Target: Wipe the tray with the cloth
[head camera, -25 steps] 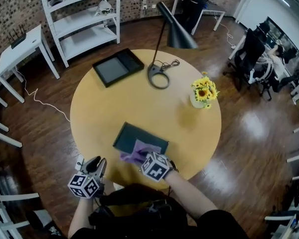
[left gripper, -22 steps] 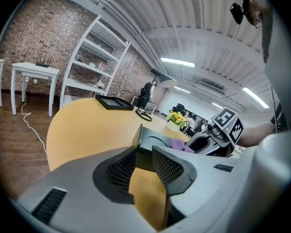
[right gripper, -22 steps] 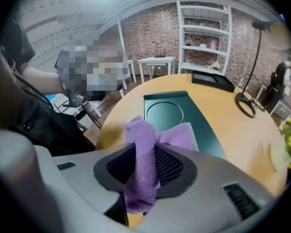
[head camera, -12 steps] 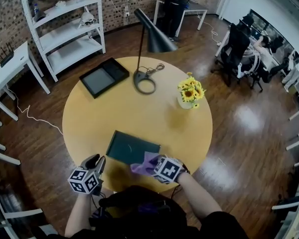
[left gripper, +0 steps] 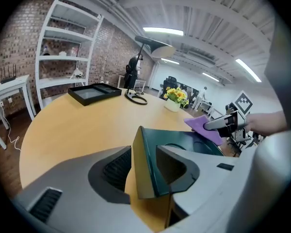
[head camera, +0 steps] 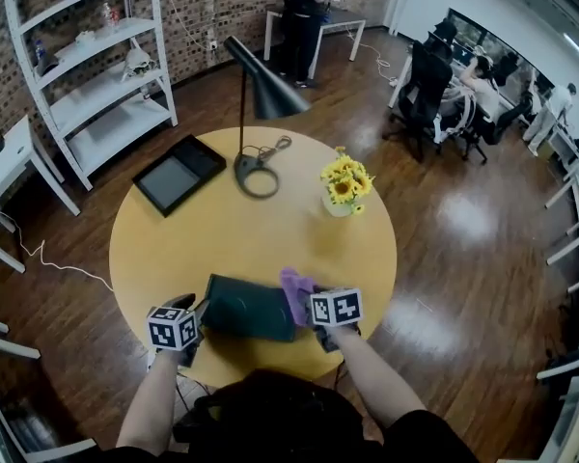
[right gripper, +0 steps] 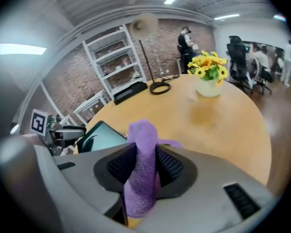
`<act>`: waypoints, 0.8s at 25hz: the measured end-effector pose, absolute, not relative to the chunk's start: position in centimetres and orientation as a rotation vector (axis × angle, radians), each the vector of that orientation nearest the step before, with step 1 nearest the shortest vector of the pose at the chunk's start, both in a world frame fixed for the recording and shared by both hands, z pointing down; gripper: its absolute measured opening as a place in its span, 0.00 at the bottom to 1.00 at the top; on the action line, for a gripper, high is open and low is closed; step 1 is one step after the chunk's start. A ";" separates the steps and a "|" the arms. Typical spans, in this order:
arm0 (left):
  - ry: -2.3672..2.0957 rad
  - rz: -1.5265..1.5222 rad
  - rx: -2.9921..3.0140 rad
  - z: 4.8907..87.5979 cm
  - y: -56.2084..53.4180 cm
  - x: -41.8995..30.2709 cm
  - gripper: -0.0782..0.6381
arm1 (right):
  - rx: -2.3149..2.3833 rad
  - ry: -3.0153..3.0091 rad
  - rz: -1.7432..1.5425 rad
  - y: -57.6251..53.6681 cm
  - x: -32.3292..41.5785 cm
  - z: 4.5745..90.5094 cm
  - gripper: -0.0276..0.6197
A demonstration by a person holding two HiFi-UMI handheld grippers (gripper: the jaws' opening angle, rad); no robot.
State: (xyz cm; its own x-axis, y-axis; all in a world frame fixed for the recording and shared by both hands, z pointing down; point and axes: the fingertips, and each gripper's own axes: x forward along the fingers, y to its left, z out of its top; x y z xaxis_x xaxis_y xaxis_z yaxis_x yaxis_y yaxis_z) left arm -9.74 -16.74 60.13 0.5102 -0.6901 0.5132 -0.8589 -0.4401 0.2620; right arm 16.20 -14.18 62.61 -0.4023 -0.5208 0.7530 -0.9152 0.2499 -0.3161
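2 tools share the job: the left tool point(head camera: 197, 313), jaws just opening, straddles the tray point(head camera: 246, 307) edge unpinched (likely to steady it) at the surface point(head camera: 270, 230) front; the right tool point(right gripper: 144, 169) clamps the purple cloth point(right gripper: 141, 135) beside it for wiping.

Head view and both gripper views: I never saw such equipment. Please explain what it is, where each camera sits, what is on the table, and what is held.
No robot here: a person holds a two-jaw gripper in each hand. One camera sits on the person's head and looks down. One rides on each gripper, looking along its jaws. On the round table are a green tray, a black tray, a lamp and flowers. The right gripper pinches a purple cloth. The left gripper has just been opening its jaws; the green tray's edge stands between them, seemingly not clamped.
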 end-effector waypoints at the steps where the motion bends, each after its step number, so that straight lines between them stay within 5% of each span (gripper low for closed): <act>1: -1.241 0.480 2.256 60.8 -17.1 -9.4 0.32 | 1.364 -1.993 1.091 -14.5 16.2 63.3 0.23; 20: -1.091 0.488 2.351 61.5 -17.5 -8.2 0.29 | 1.716 -1.961 1.192 -8.5 14.1 63.7 0.24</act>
